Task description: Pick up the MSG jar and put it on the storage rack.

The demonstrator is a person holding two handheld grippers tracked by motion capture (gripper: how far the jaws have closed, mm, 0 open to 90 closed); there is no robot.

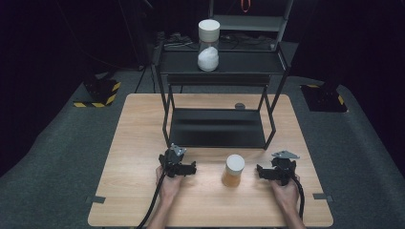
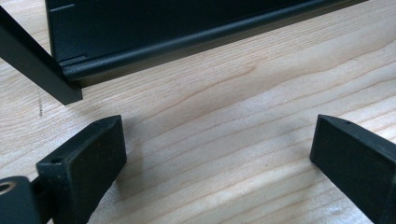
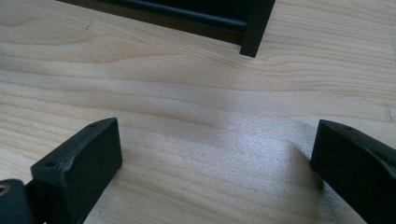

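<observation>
The left gripper [image 1: 177, 165] and right gripper [image 1: 278, 170] rest with jaws spread wide, grasping nothing; a round, white-lidded amber jar [image 1: 233, 170] stands between them. The black metal shelf [image 2: 154, 35] is cut off above the grainy wooden table [image 3: 196, 107].

No text, label, brand name or number can be read in any of the views. The only sign-like markings to be seen are the yellow-and-black hazard stripes on the two dark floor bases: one [image 1: 98, 98] lies on the grey floor to the left of the light wooden desk [image 1: 143, 143], the other [image 1: 327, 98] to its right. No lettering is carried by these stripes.
</observation>
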